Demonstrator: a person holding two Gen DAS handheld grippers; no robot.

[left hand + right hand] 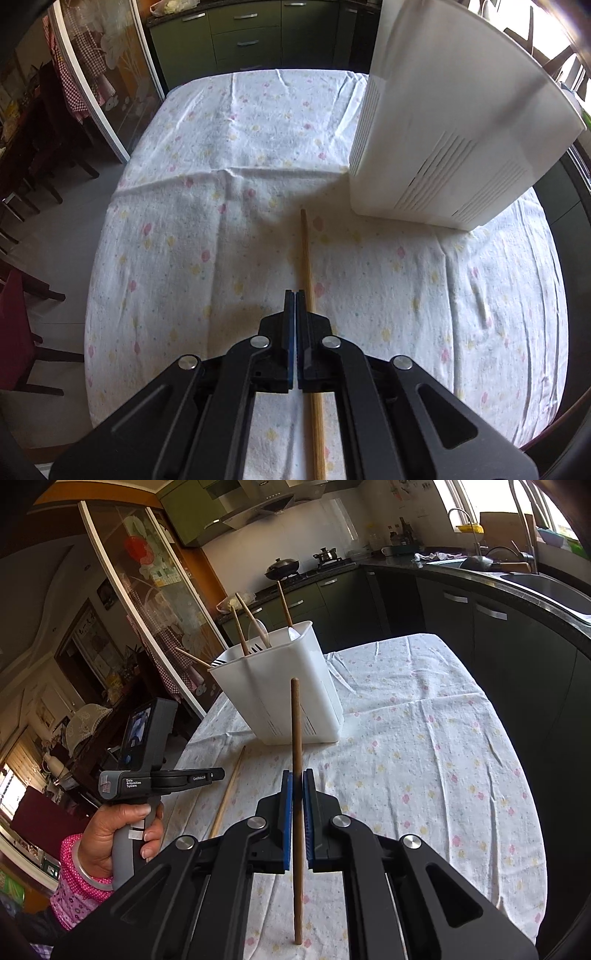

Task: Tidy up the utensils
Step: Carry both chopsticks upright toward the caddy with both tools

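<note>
Two chopsticks: dark one [296, 775] pinched in right claw [297, 780], pale one [308, 266] beside closed, empty left claw [295, 301].

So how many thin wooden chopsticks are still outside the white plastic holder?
2: one dark wooden chopstick clamped in the right gripper, one light wooden chopstick lying on the tablecloth.

White slotted holder [291, 686], pastel-flowered white tablecloth [236, 155], tan chopstick [306, 254]
</note>
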